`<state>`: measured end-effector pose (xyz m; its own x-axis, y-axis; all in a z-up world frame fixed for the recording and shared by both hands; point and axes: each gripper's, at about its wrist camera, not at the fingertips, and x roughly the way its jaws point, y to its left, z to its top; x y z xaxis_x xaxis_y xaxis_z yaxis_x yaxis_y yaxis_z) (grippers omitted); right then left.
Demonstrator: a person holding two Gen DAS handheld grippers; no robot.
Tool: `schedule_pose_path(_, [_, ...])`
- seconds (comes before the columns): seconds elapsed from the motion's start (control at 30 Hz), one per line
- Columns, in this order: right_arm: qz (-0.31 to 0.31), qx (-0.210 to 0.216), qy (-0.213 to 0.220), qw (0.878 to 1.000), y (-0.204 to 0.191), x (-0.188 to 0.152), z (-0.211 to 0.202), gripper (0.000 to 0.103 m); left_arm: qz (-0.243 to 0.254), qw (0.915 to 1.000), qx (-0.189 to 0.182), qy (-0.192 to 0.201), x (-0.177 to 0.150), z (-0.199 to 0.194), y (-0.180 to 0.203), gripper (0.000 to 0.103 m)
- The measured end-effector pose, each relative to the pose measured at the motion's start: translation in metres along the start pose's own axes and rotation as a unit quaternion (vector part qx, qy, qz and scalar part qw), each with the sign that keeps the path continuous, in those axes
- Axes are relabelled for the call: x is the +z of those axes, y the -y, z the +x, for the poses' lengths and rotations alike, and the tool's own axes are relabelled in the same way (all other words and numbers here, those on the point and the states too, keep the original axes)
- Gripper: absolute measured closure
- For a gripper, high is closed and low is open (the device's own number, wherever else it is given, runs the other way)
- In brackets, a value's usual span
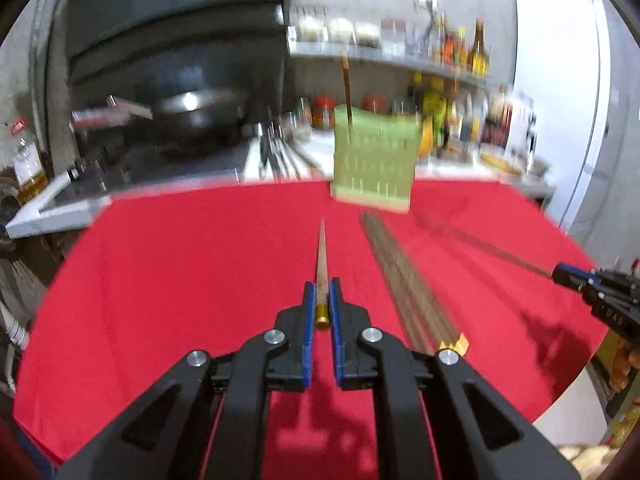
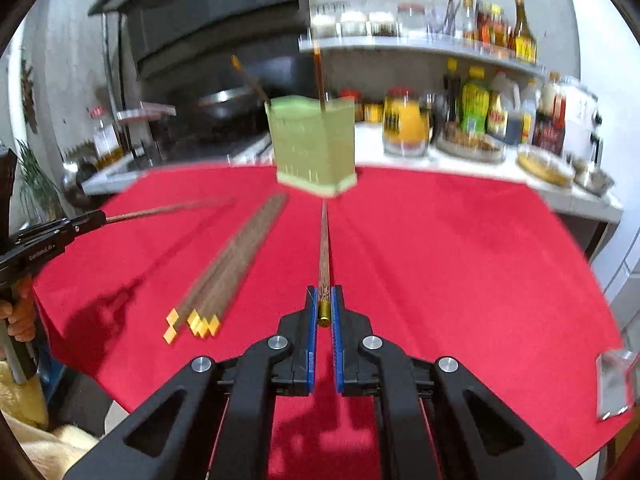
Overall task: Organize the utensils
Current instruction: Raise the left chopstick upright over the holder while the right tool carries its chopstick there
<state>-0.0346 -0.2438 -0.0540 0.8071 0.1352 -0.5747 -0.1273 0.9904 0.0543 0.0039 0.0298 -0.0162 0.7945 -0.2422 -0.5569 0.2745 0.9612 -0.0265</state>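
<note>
My left gripper [image 1: 322, 292] is shut on a brown chopstick [image 1: 322, 256] with a gold end cap, held above the red cloth and pointing at the green slotted holder [image 1: 374, 160]. My right gripper [image 2: 325, 294] is shut on another brown chopstick [image 2: 324, 240], also pointing at the holder [image 2: 314, 148]. The holder stands at the far edge of the cloth with one chopstick upright in it [image 2: 319, 76] and a second leaning out to the left [image 2: 250, 78]. A bundle of several chopsticks [image 2: 228, 264] with yellow ends lies on the cloth between the grippers; it also shows in the left wrist view [image 1: 404, 280].
The red cloth [image 2: 460, 264] covers a round table. Behind it a white counter [image 2: 460, 156] carries bottles, jars and dishes under a shelf of more bottles. A stove with a dark wok [image 1: 196, 108] is at the back left. A white fridge [image 1: 560, 100] stands at the right.
</note>
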Motion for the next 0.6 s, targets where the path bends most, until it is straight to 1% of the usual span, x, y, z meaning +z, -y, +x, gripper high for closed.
schedule_pose_path(0.13, [-0.010,-0.002,0.053,0.999,-0.004,0.031,-0.031,0.096,-0.013,0.9979,-0.016,0.061,0.027,-0.034,-0.008,0.096])
schedule_pose_path(0.23, [-0.019,-0.003,0.084,0.996,-0.007,0.050,-0.050,0.096,-0.013,0.9956,-0.016,0.091,0.039,-0.051,-0.009,0.096])
schedule_pose_path(0.37, [-0.026,-0.004,0.110,0.994,-0.010,0.067,-0.069,0.096,-0.011,0.9931,-0.021,0.115,0.050,-0.067,-0.007,0.096])
schedule_pose_path(0.47, [-0.032,-0.009,0.125,0.992,-0.010,0.077,-0.080,0.096,-0.009,0.9918,-0.021,0.125,0.054,-0.073,-0.006,0.096])
schedule_pose_path(0.6, [-0.033,-0.015,0.131,0.991,-0.009,0.086,-0.085,0.096,-0.007,0.9921,-0.023,0.123,0.054,-0.071,-0.005,0.096])
